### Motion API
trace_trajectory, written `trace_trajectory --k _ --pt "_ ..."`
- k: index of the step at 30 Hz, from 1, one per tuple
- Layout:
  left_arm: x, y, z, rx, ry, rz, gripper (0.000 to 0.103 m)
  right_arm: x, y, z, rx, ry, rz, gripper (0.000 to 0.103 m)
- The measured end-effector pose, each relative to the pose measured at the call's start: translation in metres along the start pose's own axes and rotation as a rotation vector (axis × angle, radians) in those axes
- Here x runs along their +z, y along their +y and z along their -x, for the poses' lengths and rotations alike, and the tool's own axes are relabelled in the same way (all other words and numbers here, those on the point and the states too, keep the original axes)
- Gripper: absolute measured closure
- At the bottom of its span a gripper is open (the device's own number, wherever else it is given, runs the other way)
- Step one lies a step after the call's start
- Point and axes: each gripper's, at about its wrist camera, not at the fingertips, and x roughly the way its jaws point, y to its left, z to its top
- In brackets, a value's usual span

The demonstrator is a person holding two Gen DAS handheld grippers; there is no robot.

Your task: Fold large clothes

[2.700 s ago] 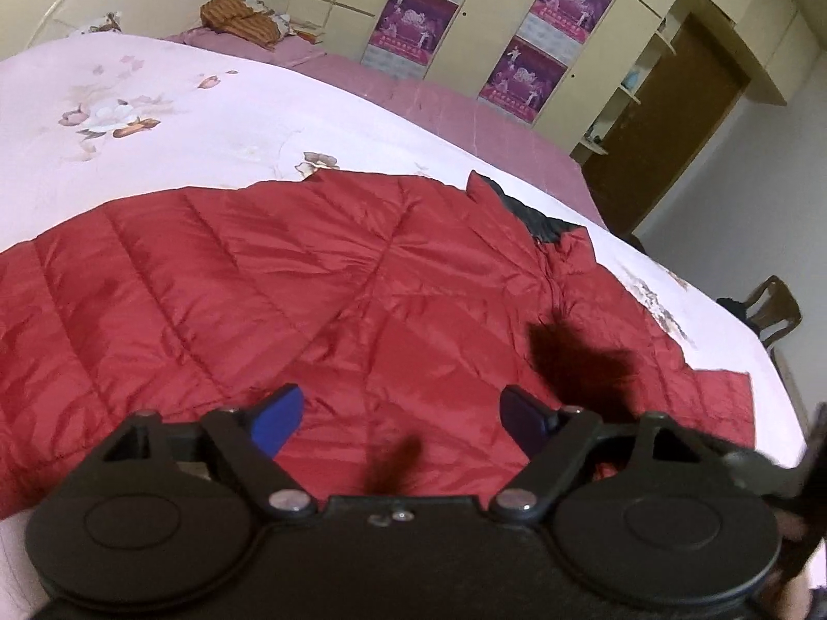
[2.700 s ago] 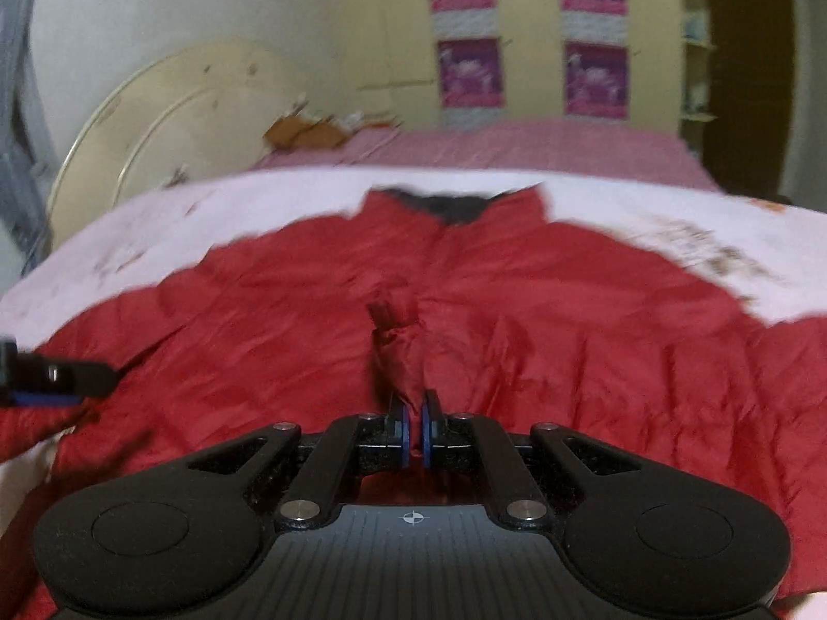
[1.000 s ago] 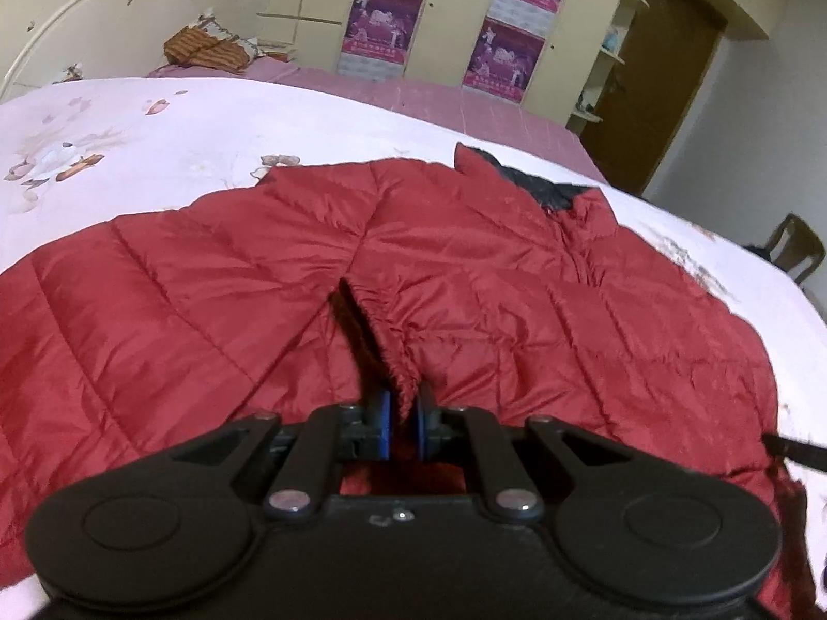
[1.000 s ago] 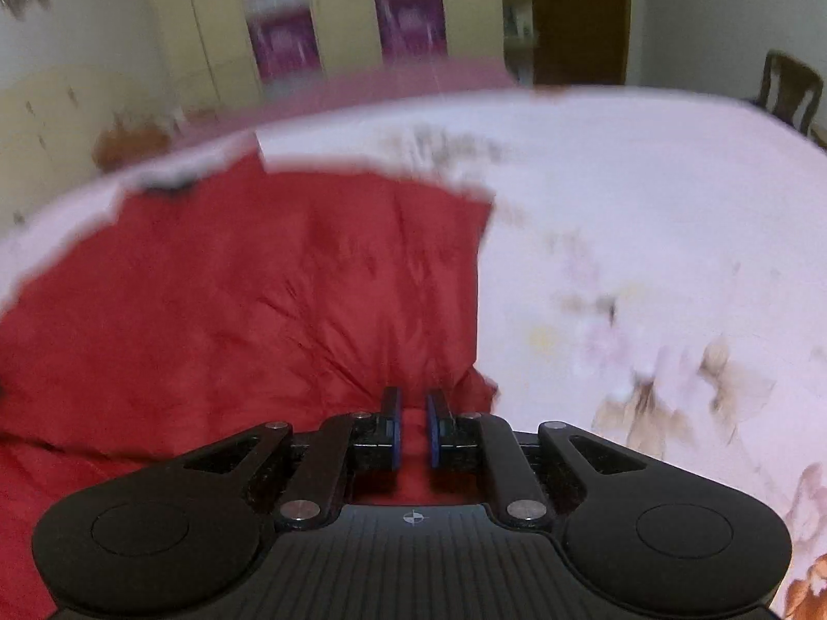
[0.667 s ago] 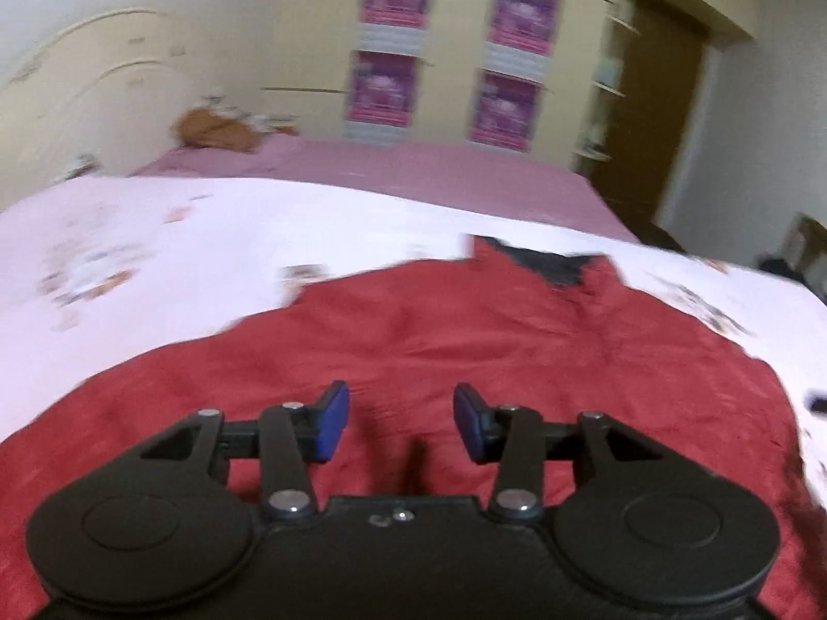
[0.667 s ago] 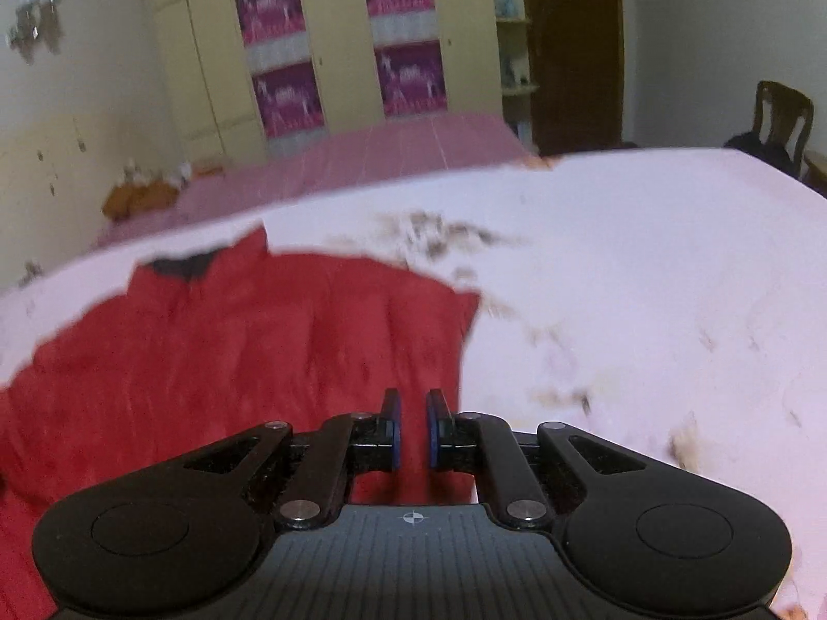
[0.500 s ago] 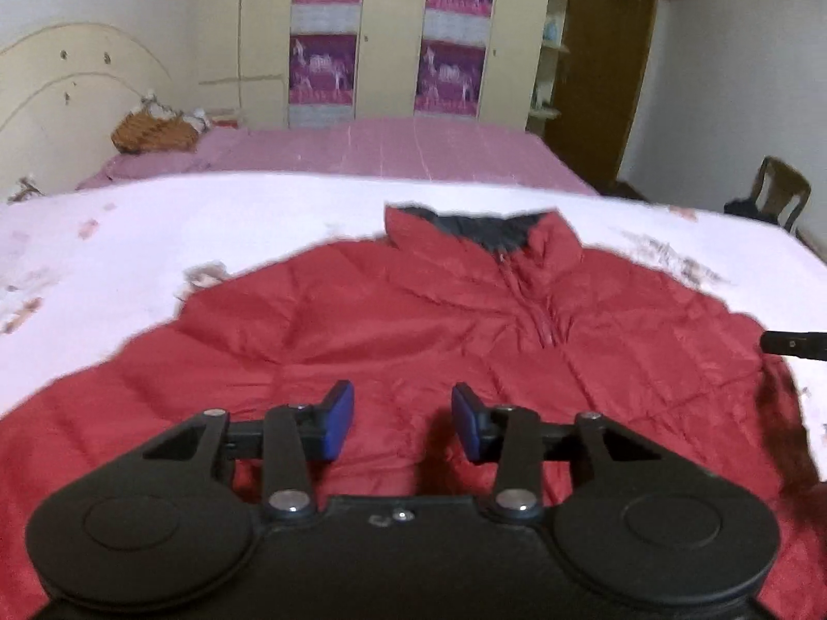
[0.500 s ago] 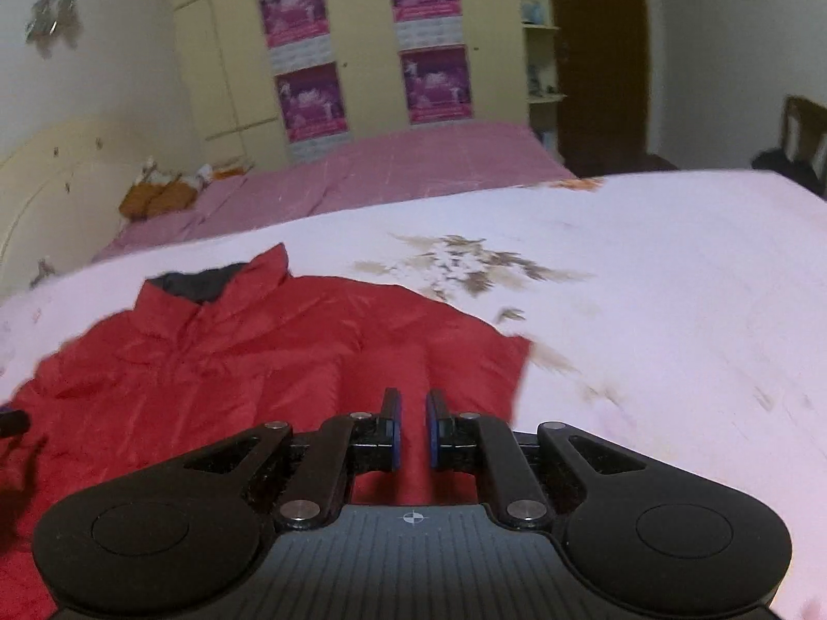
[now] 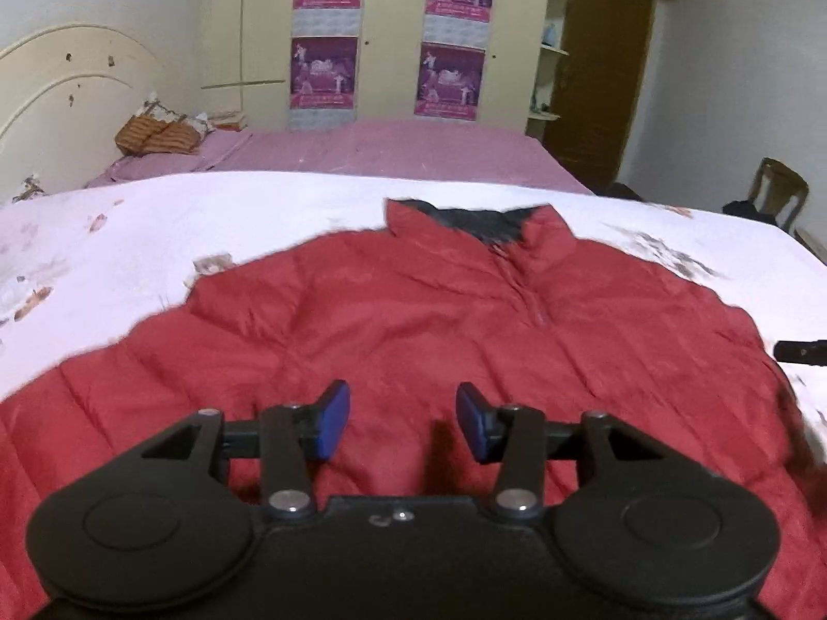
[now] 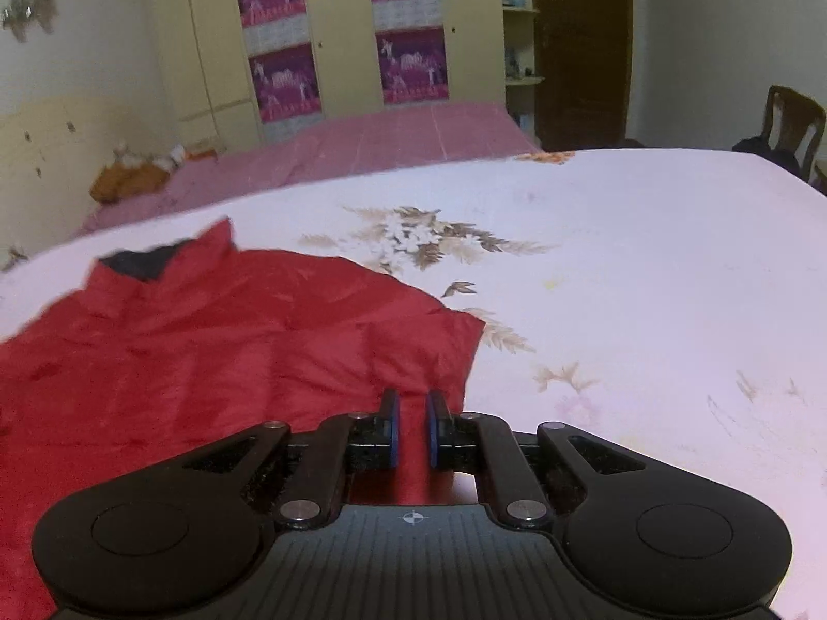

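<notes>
A: What had changed about the jacket [image 9: 439, 330] since a second earlier?

B: The pinched-up ridge of cloth at its middle was gone. The left gripper [image 9: 402, 419] had let go and drawn back, and the jacket lay flat again on the bed [image 9: 155, 227], collar [image 9: 475, 217] at the far end.

A: And its jaws?

B: Wide apart, holding nothing, hovering over the lower middle of the jacket. The zip ran straight away from them toward the collar, so the long axis lay in line with that gripper.

A: The right gripper [image 10: 412, 431]?

B: It had swung out to the jacket's right edge [image 10: 455, 361]. Its jaws stood nearly closed with a narrow gap; red cloth showed between them, but I couldn't tell whether they actually pinched it.

A: So which was nearer the next hold?

B: The right one, probably. It sat at the edge, bare sheet [image 10: 646, 284] to its right, the jacket's bulk to its left, so a fold would carry leftward across the zip.
</notes>
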Motion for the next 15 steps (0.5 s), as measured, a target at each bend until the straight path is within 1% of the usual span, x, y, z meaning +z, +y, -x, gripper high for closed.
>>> trace_trajectory --k 2,3,5,10,15 --pt "-0.01 -0.004 -0.003 -0.012 0.024 0.013 0.058 -0.009 0.005 0.006 0.013 0.025 0.008 0.094" --pt "-0.014 -0.006 -0.006 -0.005 0.041 0.009 0.058 -0.015 0.008 0.004 0.014 0.045 0.016 0.094" --pt "-0.02 -0.007 -0.014 0.008 0.062 0.006 0.056 -0.026 0.011 -0.003 -0.016 0.088 0.041 0.094" --pt "-0.021 -0.009 -0.026 0.031 0.059 -0.021 0.056 -0.034 0.018 -0.009 -0.05 0.065 0.085 0.094" --pt "-0.022 -0.007 -0.025 0.025 0.066 -0.023 0.056 -0.037 0.018 -0.01 -0.06 0.069 0.11 0.094"
